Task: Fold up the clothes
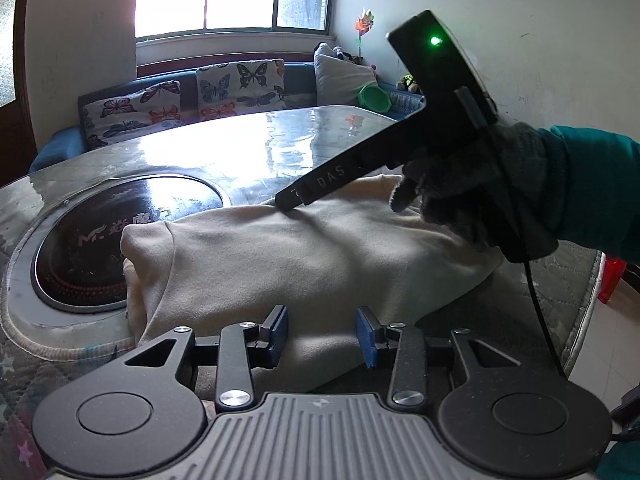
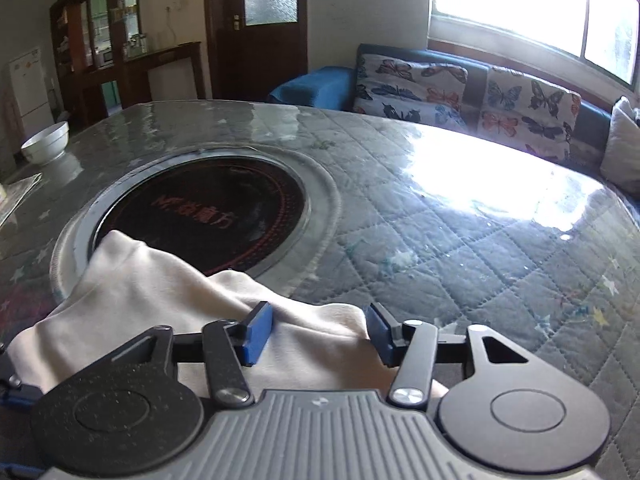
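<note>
Left wrist view: the left gripper (image 1: 322, 332) hangs low at 6 o'clock with its blue pads (image 1: 366, 336) spread apart, released, over the near edge of the cream garment (image 1: 304, 252); nothing is pinched between them. The garment lies folded in a thick bundle on the table (image 1: 240, 148), its left end overlapping the round dark hob (image 1: 120, 236) at 9 o'clock. At 2 o'clock a gloved hand (image 1: 476, 196) in a teal sleeve (image 1: 596, 188) holds the right gripper (image 1: 290, 200), whose tip touches the garment's far edge; whether its fingers are parted cannot be told from here.

Right wrist view: the right gripper (image 2: 318, 332) sits at 6 o'clock, pads (image 2: 258, 334) parted and released, with cream garment (image 2: 160, 292) beneath and between them but not clamped. The cloth runs toward 9 o'clock, its end lapping the hob (image 2: 208, 216). A white bowl (image 2: 45, 142) stands on the table (image 2: 460, 232) at 10 o'clock; butterfly cushions (image 2: 460, 92) line the sofa at 1 o'clock.
</note>
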